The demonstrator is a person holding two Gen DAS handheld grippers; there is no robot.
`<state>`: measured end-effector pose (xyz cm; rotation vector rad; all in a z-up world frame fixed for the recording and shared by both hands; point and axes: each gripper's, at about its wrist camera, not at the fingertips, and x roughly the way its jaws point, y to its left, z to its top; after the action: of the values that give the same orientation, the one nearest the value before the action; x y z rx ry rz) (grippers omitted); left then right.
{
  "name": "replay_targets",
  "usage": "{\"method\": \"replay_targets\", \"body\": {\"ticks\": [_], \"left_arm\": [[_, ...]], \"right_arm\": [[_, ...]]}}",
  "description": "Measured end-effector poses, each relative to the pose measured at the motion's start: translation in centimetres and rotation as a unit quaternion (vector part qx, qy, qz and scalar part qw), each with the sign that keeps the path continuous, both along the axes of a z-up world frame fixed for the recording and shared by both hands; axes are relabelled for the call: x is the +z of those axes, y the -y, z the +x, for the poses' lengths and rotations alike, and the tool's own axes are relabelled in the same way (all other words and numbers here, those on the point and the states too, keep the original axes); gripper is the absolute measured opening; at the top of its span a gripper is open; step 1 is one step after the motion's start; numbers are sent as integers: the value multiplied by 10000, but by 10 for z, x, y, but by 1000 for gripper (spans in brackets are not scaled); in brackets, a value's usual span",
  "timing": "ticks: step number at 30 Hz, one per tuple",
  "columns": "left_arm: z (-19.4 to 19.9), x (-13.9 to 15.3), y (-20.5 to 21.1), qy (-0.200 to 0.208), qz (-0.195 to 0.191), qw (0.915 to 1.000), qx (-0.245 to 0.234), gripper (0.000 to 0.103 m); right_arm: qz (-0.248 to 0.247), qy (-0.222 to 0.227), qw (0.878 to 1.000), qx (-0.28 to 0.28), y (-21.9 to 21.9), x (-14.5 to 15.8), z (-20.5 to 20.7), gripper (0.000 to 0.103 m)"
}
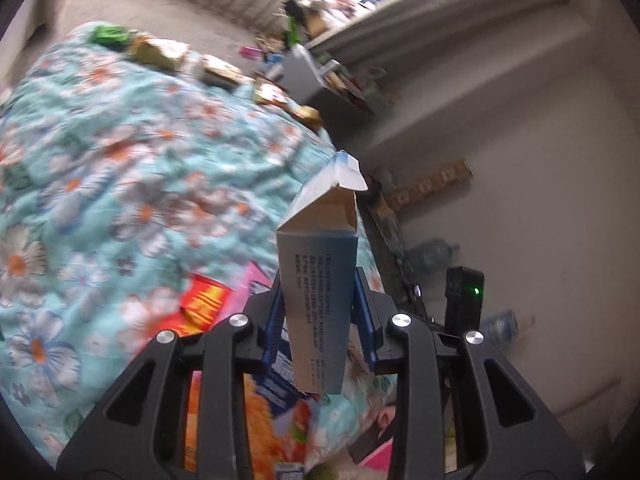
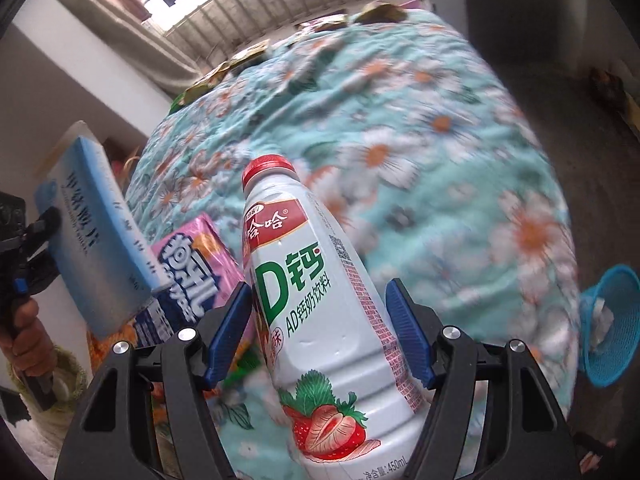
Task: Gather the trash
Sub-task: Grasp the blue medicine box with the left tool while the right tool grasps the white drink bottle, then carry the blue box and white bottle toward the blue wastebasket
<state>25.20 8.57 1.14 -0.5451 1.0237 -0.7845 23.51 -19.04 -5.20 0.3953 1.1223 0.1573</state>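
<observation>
A pale blue-grey cardboard box [image 1: 316,300] with its top flap open stands upright between the blue pads of my left gripper [image 1: 318,292], which is shut on its lower half. From the right wrist view the same box [image 2: 92,240] shows at the left, raised above the bed, with a hand [image 2: 28,336] on the gripper handle. My right gripper [image 2: 320,332] is shut on a white drink bottle [image 2: 320,320] with a red cap and a strawberry label. Its pads press on the bottle's middle, and the cap points away from me.
A bed with a turquoise floral quilt [image 2: 400,120] fills both views. A pink packet [image 2: 196,264], a red packet [image 1: 204,304] and an orange packet [image 1: 260,432] lie on its near part, and several wrappers [image 1: 160,50] along the far edge. A blue mesh basket [image 2: 612,328] stands on the floor.
</observation>
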Motion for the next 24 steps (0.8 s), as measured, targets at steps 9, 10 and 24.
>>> {"method": "replay_targets", "body": {"ticks": [9, 10, 24], "left_arm": [[-67, 10, 119, 1050, 1696, 9725, -1198, 30], [-71, 7, 125, 1086, 1810, 9695, -1246, 31], [-80, -27, 196, 1332, 2625, 9496, -1081, 28]], "right_arm": [[134, 150, 9928, -1181, 51, -6, -84, 67], [191, 167, 9917, -1261, 54, -8, -90, 67], [363, 49, 9952, -905, 66, -9, -89, 68]]}}
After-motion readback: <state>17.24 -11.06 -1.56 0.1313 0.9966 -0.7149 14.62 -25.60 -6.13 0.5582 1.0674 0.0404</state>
